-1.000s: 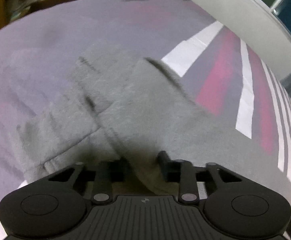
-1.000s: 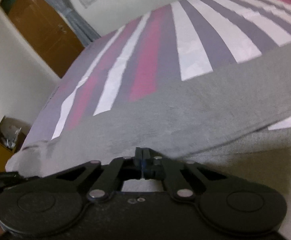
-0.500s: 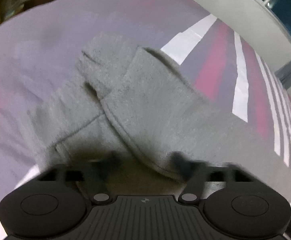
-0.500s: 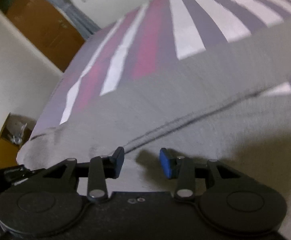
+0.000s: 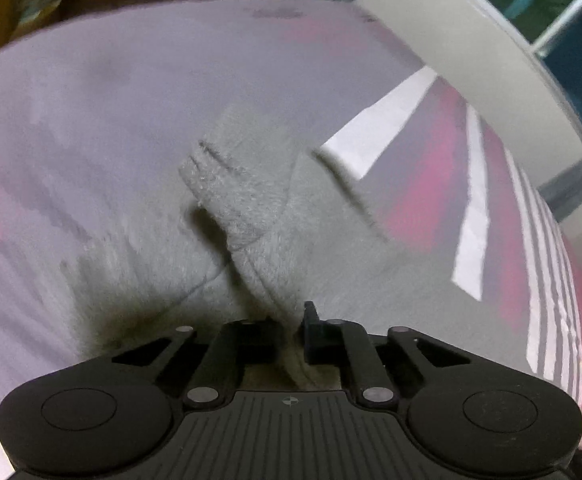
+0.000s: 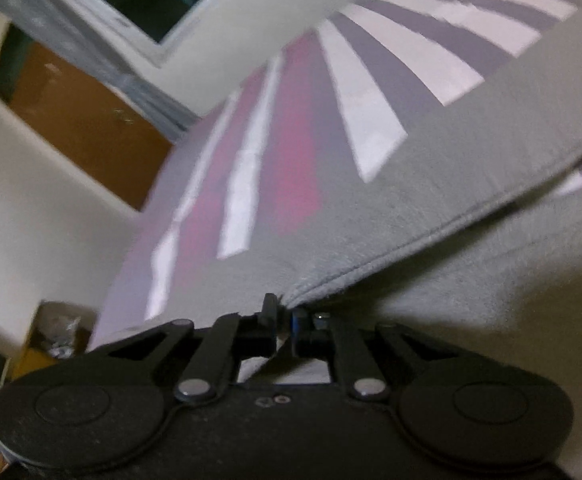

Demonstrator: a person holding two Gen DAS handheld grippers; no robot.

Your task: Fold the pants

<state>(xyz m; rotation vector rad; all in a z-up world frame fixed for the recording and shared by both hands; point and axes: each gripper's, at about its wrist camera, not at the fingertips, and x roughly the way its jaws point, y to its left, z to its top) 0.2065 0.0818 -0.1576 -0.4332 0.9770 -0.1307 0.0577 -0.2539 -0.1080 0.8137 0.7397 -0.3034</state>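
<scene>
With jaws just closed, the left gripper (image 5: 291,322) and right gripper (image 6: 282,318) each pinch a seamed edge of the grey pants (image 5: 331,256) at lower centre on the striped bed (image 6: 291,152), gripping for a fold; next calls for lifting both edges together.

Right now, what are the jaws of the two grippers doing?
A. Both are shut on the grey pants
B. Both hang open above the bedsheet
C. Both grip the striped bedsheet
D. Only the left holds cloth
A: the left gripper and the right gripper each pinch a fold of the grey pants, which lie on the striped bedsheet.
</scene>
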